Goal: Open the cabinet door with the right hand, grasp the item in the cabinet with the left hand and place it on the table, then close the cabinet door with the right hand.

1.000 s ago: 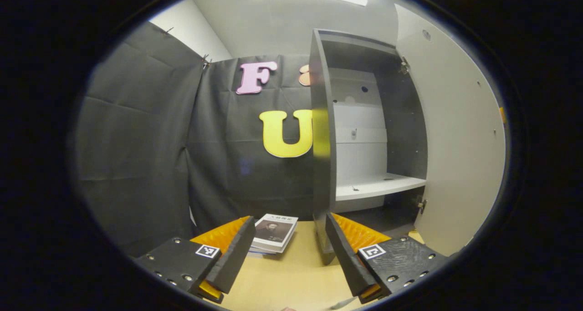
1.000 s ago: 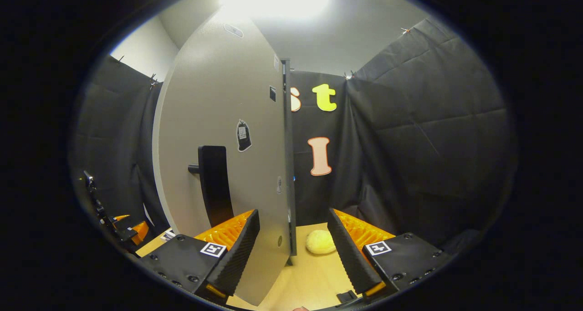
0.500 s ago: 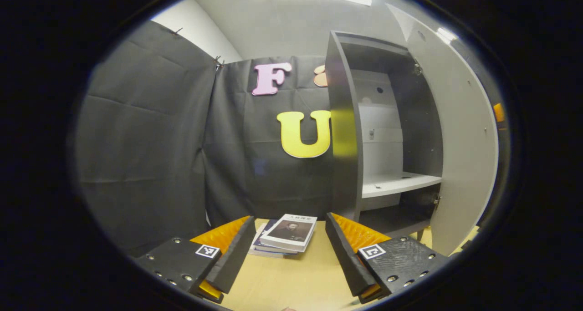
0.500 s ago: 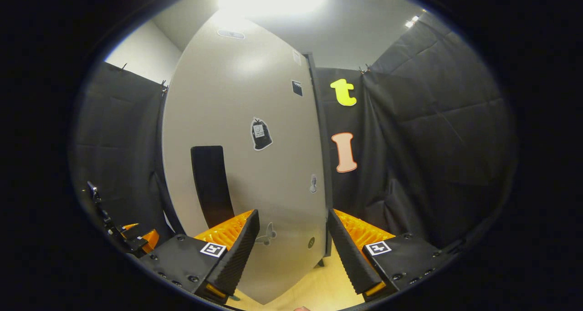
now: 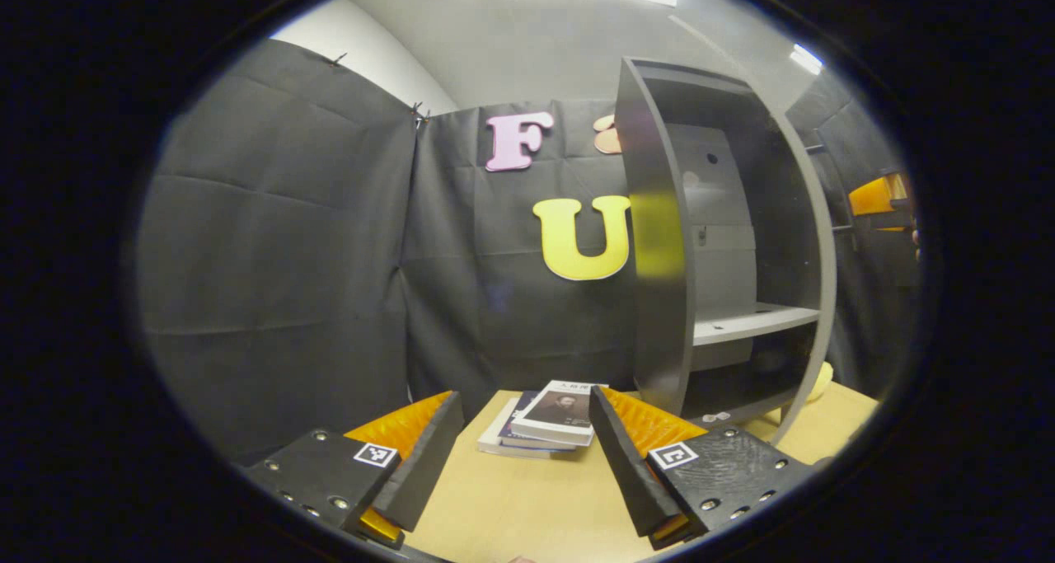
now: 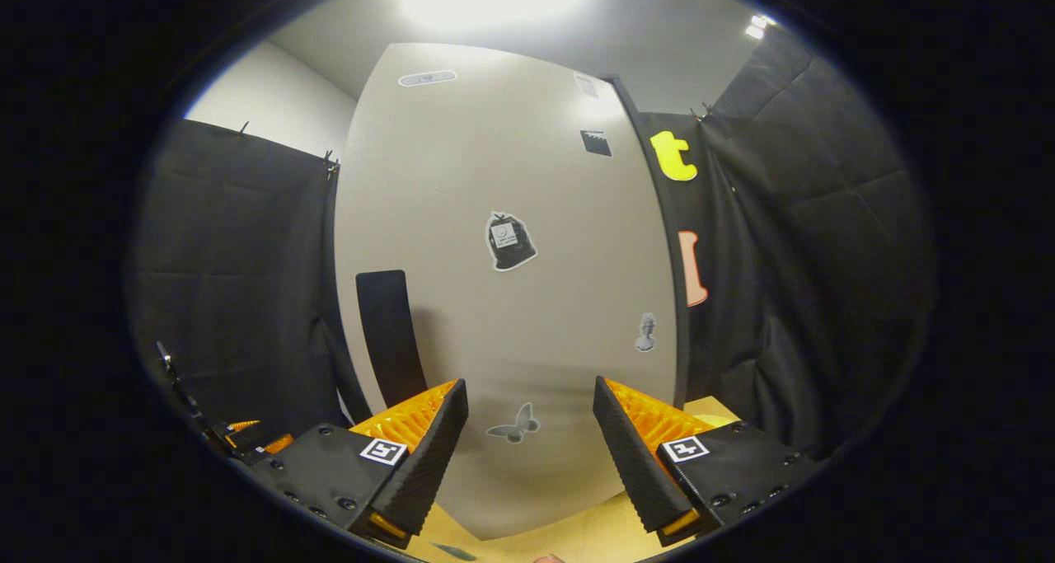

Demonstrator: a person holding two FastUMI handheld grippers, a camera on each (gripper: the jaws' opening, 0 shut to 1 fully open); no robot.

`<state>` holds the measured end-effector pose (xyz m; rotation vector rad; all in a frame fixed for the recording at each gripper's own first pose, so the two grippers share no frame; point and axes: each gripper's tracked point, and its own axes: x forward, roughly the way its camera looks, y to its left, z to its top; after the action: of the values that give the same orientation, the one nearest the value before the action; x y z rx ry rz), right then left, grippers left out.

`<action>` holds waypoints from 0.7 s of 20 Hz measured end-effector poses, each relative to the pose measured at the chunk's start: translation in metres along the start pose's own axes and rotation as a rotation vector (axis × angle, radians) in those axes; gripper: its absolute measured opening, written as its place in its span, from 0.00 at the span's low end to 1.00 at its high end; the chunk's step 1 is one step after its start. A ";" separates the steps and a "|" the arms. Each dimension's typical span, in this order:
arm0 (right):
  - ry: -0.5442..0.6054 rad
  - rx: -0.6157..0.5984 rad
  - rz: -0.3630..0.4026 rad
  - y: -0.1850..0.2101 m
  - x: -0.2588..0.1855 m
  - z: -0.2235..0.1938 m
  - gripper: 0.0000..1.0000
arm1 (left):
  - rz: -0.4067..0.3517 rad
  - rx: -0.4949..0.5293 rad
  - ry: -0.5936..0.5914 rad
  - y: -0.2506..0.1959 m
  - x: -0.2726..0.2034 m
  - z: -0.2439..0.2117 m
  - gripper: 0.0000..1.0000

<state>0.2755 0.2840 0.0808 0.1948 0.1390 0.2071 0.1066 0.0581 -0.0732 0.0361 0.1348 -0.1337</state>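
Note:
The grey cabinet [image 5: 659, 217] stands on the wooden table [image 5: 527, 505], its shelf [image 5: 746, 322] bare. Its pale door [image 6: 527, 299] is partly open; in the left gripper view the door [image 5: 824, 299] is edge-on. My right gripper [image 6: 530, 386] is open, close in front of the door's outer face, to the right of the black handle [image 6: 387, 336]. A small stack of books [image 5: 548, 419] lies on the table left of the cabinet. My left gripper [image 5: 524, 398] is open, just short of the books, holding nothing.
A yellow soft object [image 5: 820, 382] lies on the table behind the door's lower edge. Stickers [image 6: 511, 241] dot the door face. Black cloth walls close in on the left, right and back. The right gripper [image 5: 882, 196] appears at the far right of the left gripper view.
The door has swung toward the cabinet, with my right gripper following behind its face. The left gripper view has shifted, bringing the books closer to centre.

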 end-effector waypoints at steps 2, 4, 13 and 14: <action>0.002 0.001 0.025 0.008 0.017 -0.004 0.97 | 0.017 0.003 0.007 0.008 -0.003 -0.001 0.92; 0.002 0.004 0.047 0.010 0.023 -0.008 0.97 | 0.029 0.003 0.010 0.013 -0.006 -0.002 0.95; 0.008 0.021 0.052 -0.002 0.015 -0.011 0.97 | 0.019 0.001 -0.005 0.003 -0.007 0.015 0.92; 0.009 0.013 0.051 -0.007 0.009 -0.011 0.97 | 0.012 0.004 -0.009 -0.003 -0.006 0.020 0.95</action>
<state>0.2841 0.2808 0.0679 0.2110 0.1440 0.2581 0.1029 0.0550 -0.0530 0.0401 0.1253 -0.1221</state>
